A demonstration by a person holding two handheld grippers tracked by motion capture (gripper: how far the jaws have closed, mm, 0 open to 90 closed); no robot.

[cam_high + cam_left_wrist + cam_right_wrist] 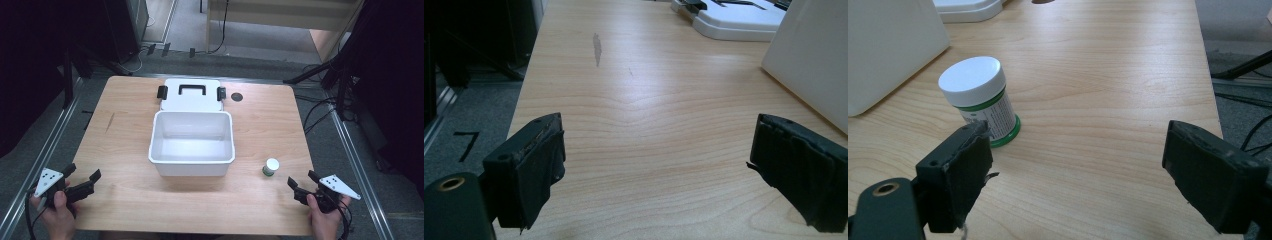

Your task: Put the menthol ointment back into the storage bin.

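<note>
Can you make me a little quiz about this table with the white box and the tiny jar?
1. True or false: the white box has its lid open and nothing inside.
2. Which gripper is nearer the small jar: A) left gripper B) right gripper
3. Fill in: the jar has a white cap and a ____ base.

Key:
1. True. The lid lies flat behind the box, and the inside shows bare white.
2. B. The jar stands upright on the table just ahead of the right gripper, whose jaws are open and not touching it.
3. Green.
</note>
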